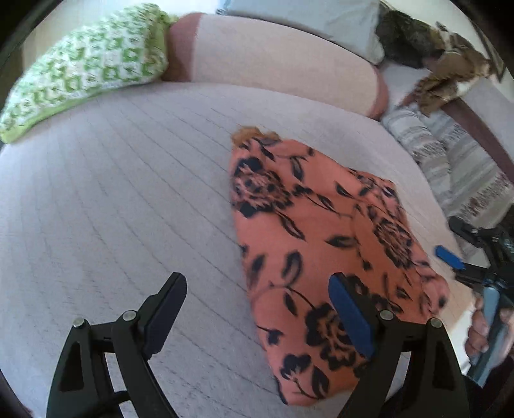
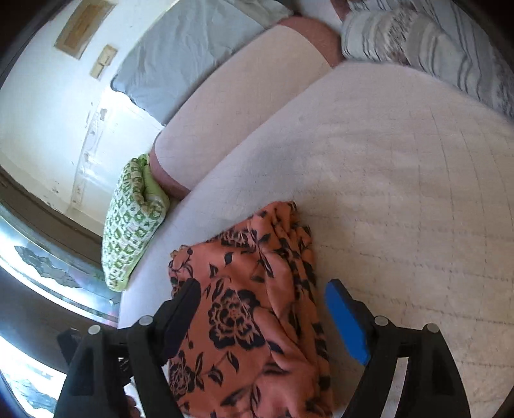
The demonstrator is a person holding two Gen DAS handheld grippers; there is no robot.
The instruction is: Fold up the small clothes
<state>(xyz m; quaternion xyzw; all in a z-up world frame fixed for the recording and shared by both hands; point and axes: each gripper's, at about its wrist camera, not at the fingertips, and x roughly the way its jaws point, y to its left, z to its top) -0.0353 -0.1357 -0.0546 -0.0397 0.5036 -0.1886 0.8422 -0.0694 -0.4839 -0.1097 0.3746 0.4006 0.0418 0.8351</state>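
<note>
An orange garment with black flowers (image 1: 308, 238) lies folded on the pale quilted bedspread (image 1: 112, 199). My left gripper (image 1: 257, 289) hovers open over the garment's near left edge, its blue-padded finger (image 1: 350, 315) above the cloth and the other finger above bare bedspread. In the right wrist view the same garment (image 2: 244, 308) lies bunched between the fingers of my right gripper (image 2: 263, 292), which is open and whose pads stand clear of the cloth. The right gripper's blue pad (image 1: 449, 257) and the hand holding it (image 1: 478, 334) show at the left wrist view's right edge.
A green-and-white pillow (image 1: 83, 67) and a pink bolster (image 1: 282, 61) lie along the far side of the bed. A grey pillow (image 1: 321, 19) sits behind them. A striped blanket (image 1: 449, 160) and brown cloth (image 1: 449, 74) are at the right. The bed's edge and floor (image 2: 48, 273) lie to the left.
</note>
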